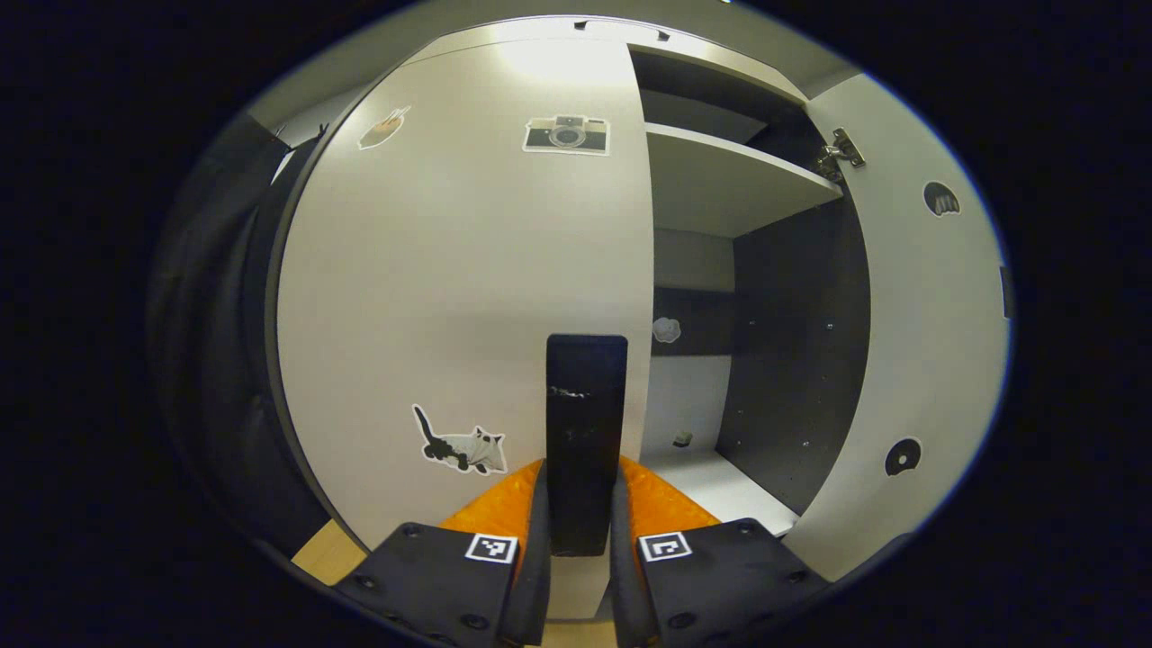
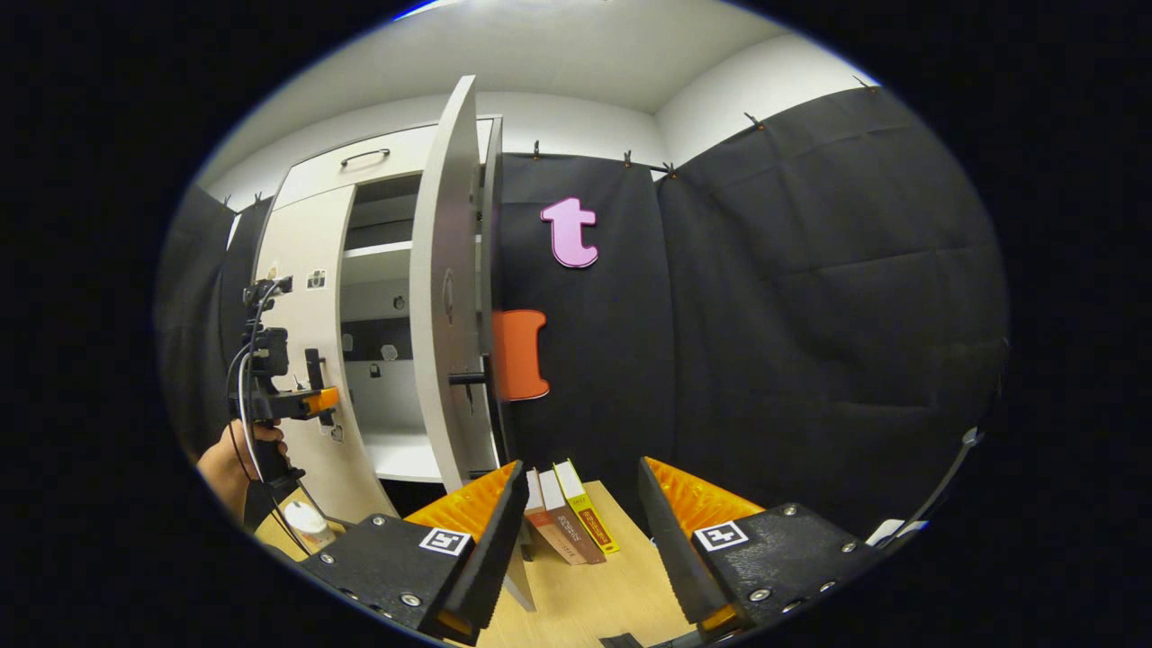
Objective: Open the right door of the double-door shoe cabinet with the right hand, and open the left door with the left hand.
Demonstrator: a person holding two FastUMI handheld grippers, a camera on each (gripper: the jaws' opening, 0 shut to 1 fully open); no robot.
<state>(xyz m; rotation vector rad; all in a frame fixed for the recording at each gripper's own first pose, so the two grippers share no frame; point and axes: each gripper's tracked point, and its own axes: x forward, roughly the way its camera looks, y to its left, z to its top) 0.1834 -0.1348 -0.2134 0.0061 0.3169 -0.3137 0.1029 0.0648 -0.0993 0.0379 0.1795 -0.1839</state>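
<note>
The left gripper's [image 1: 580, 504] jaws are closed on the left door's handle [image 1: 586, 432], a dark upright bar whose long axis runs vertically between the two fingers. The right gripper's [image 2: 580, 513] jaws stand open with nothing between them, away from the cabinet.

The left door [image 1: 459, 297] is flat-on in the left gripper view, apparently closed, and carries a camera sticker [image 1: 566, 134] near the top and a cat sticker [image 1: 461, 445] low beside the handle. The right door [image 1: 918, 360] is swung wide open, its hinge [image 1: 841, 153] showing, exposing a pale shelf [image 1: 729, 180] and dark inner walls. In the right gripper view that door [image 2: 445, 297] appears edge-on, upright, with its own handle [image 2: 466, 379] pointing sideways toward the black cloth.

Near the open door's foot, a few books [image 2: 567, 522] lean on the wooden counter [image 2: 594, 594]. A hand [image 2: 238, 463] holds the left gripper at the left door; a small capped bottle [image 2: 310, 526] stands below it.
</note>
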